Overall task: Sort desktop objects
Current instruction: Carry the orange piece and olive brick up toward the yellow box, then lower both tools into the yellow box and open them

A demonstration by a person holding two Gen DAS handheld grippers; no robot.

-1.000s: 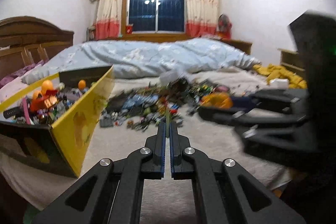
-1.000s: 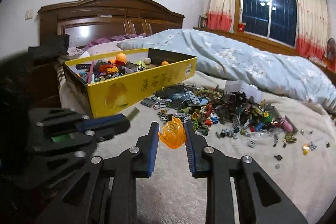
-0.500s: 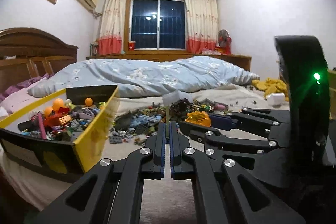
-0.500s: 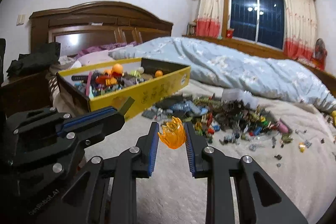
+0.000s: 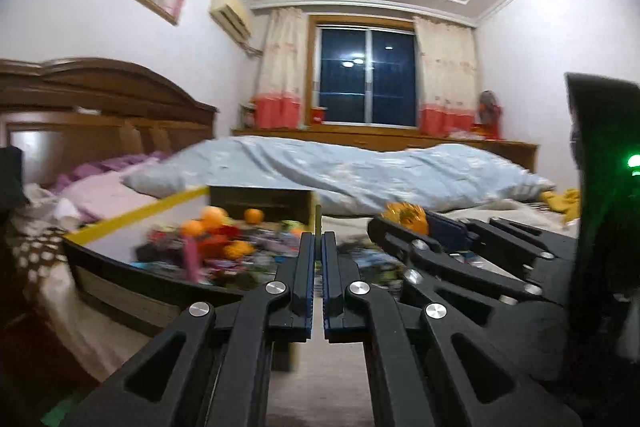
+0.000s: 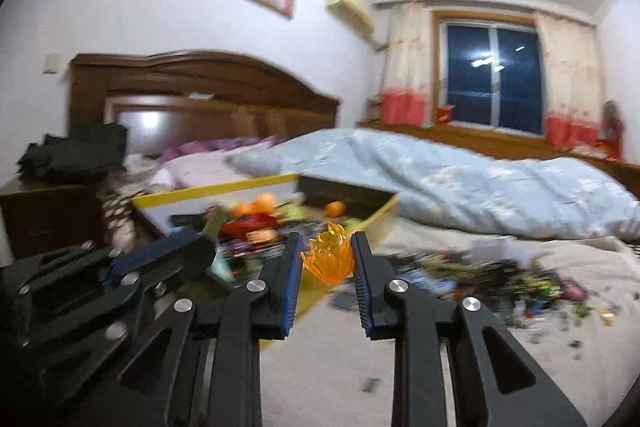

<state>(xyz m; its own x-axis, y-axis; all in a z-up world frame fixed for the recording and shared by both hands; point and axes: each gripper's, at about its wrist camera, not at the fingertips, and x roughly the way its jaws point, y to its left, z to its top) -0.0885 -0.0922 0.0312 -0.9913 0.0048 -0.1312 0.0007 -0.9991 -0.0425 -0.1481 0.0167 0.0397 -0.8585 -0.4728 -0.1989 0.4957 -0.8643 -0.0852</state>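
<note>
The right gripper (image 6: 327,259) is squeezed on a see-through orange flame piece (image 6: 329,259), which sits between its two blue pads, up in the air. The left gripper (image 5: 319,251) has its two sides almost together, and a thin olive stick (image 5: 318,223) pokes up from the narrow gap, so it looks pinched on that stick. Both tools are side by side and point at the yellow box (image 6: 216,189), which rests on the bed just in front of them. I think the step now is carrying: each tool brings one toy to the box to drop it in. The flame piece hangs near the closest edge of the box, but I cannot tell if it is over the inside yet. The next move needs the right tool to go a bit more forward, past the edge, and then let its sides come apart so the piece falls in. The left tool needs to do the same with the stick. The box already has many toys in it: some orange balls (image 6: 266,203), a red toy (image 6: 250,223) and lots of small bits, all blurry. A big pile of small pieces (image 6: 492,277) lies on the bed to the right of the box, so there is a lot left to sort.
</note>
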